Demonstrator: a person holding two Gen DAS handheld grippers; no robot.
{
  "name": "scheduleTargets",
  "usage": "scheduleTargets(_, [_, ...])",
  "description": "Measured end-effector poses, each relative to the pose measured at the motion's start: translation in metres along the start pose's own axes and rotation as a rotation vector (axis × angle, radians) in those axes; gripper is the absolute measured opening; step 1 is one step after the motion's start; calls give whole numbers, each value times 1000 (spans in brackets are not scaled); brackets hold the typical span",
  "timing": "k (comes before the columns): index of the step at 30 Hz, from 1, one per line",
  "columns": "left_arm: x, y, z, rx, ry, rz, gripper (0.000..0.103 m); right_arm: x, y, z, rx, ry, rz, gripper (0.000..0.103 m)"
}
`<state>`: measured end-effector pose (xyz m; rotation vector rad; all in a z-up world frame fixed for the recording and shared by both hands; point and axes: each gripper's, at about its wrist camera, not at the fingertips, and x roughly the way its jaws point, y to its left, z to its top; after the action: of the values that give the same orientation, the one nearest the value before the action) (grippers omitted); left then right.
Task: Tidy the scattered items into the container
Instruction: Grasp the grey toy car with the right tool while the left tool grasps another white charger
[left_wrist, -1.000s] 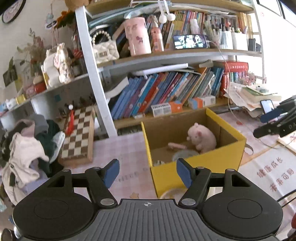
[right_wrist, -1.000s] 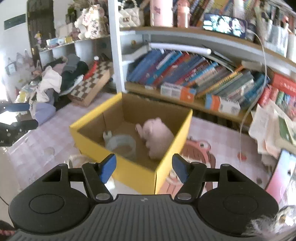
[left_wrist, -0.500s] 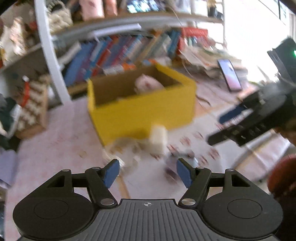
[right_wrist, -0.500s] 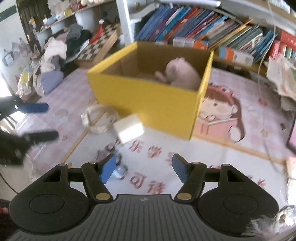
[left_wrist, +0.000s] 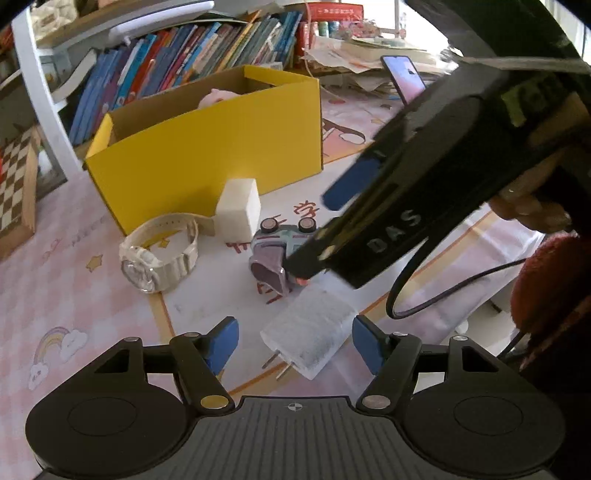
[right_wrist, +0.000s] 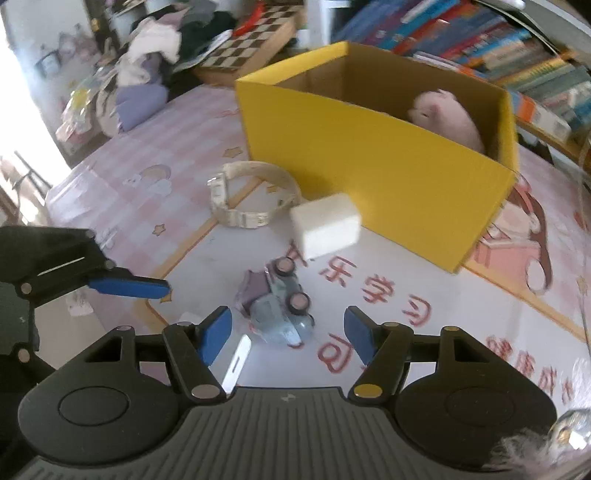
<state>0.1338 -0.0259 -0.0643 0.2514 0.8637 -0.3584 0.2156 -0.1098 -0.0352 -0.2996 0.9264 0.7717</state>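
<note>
Left wrist view shows the left gripper (left_wrist: 294, 345) at the bottom of the frame with its blue pads spread wide and holding nothing; a white charger plug (left_wrist: 308, 332) lies on the mat right between them, its two metal prongs pointing toward the lower left, touching neither pad. Just above it, at frame centre, a small toy car (left_wrist: 275, 249) lies on its side with its wheels turned up, and the right gripper (left_wrist: 332, 221) reaches in from the upper right, its lower finger tip at the car's right edge. A white block (left_wrist: 238, 212) stands above and left of the car, against the near wall of the yellow cardboard box (left_wrist: 207, 147), and a cream wristwatch (left_wrist: 160, 254) lies left of centre on the pink patterned mat (left_wrist: 74, 295). A pink plush toy (left_wrist: 218, 98) peeks over the box's rim near the top. Right wrist view has that gripper's own blue pads wide apart low in the frame, gripping nothing, with the toy car in the gap and slightly above their tips, nearer the left pad. The box fills the upper right there, the plush toy in its far right corner; the white block sits at centre just below the box's wall, and the watch up and left of it. The left gripper's blue finger enters from the left edge.
</note>
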Motion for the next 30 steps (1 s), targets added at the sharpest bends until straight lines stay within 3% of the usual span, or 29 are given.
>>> scheduleTargets(13, [21, -7, 2, 67, 26, 0, 69, 33, 8, 16, -79, 49, 15, 64])
scheduleTargets(19, [25, -3, -1, 52, 42, -17, 68, 41, 11, 14, -101, 83, 21, 46])
scheduleTargets(30, [22, -3, 3, 37, 39, -20, 49, 26, 4, 10, -89, 36, 13, 45])
